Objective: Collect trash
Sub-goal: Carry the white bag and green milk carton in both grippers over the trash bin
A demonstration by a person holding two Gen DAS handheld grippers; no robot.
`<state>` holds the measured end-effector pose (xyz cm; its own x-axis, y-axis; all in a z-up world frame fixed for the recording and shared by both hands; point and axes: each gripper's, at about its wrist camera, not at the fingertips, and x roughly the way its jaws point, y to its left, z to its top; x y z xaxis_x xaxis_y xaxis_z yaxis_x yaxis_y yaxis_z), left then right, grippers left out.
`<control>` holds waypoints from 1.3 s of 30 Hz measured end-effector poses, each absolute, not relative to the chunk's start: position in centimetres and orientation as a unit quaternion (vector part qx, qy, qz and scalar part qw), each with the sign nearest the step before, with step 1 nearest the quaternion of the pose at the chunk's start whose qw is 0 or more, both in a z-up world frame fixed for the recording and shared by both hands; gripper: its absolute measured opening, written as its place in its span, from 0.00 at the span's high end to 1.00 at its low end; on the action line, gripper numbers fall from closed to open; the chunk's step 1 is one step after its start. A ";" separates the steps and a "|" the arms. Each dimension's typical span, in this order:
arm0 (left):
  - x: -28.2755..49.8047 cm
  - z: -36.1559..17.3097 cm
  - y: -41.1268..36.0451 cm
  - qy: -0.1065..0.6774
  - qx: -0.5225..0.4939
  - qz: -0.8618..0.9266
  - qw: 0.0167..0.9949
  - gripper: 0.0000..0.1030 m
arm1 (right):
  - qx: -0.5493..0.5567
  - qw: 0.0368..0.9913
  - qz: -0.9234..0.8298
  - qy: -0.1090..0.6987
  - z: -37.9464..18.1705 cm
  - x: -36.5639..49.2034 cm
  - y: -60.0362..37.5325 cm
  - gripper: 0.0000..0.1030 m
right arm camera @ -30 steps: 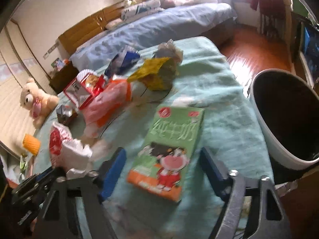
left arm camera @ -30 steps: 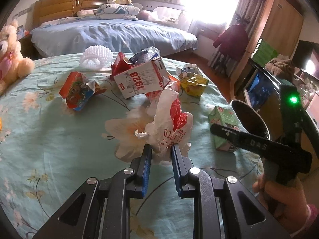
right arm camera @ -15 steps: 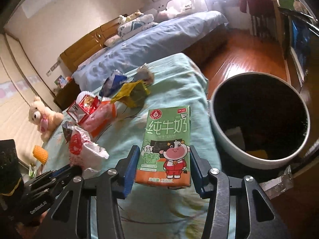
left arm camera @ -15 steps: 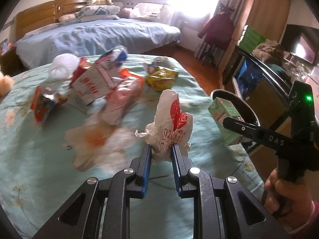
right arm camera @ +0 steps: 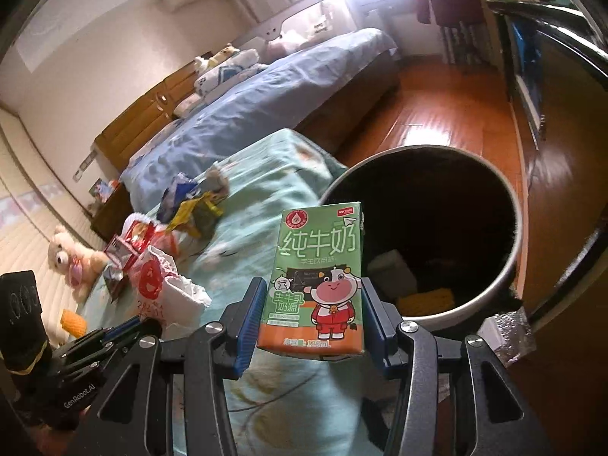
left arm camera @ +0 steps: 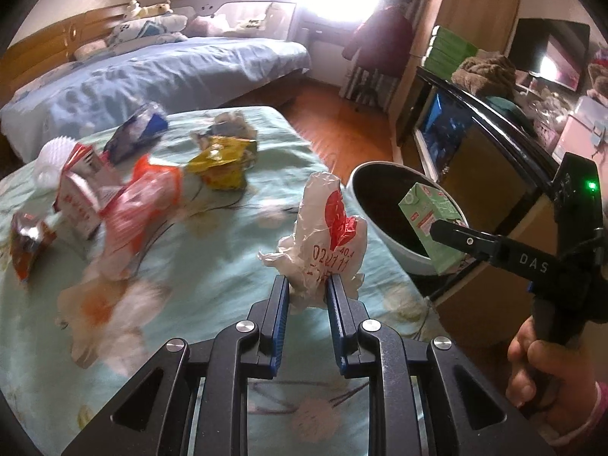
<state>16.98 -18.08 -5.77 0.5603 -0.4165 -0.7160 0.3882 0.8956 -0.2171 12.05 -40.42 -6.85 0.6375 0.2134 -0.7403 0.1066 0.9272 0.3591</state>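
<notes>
Right gripper (right arm camera: 309, 304) clamps the green milk carton (right arm camera: 317, 281) by its stiff flat sides, at the bin's (right arm camera: 505, 277) nine o'clock rim. Left gripper (left arm camera: 306, 298) pinches the soft, light crumpled bag (left arm camera: 326, 235) low down, above the bed.

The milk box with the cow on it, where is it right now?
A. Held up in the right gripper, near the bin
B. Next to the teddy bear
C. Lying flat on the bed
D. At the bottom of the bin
A: the green milk box sits upright between the pads of the right gripper, lifted beside the open bin.
</notes>
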 end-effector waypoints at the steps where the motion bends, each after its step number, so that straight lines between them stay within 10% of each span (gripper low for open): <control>1: 17.2 -5.8 -18.5 0.410 -0.014 -0.230 0.882 0.81 | 0.189 0.885 0.027 0.424 -6.8 12.1 -40.9 0.53; 39: 25.9 -7.9 -31.3 0.423 0.046 -0.282 0.860 0.81 | 0.183 0.876 -0.032 0.445 -9.4 15.8 -48.4 0.53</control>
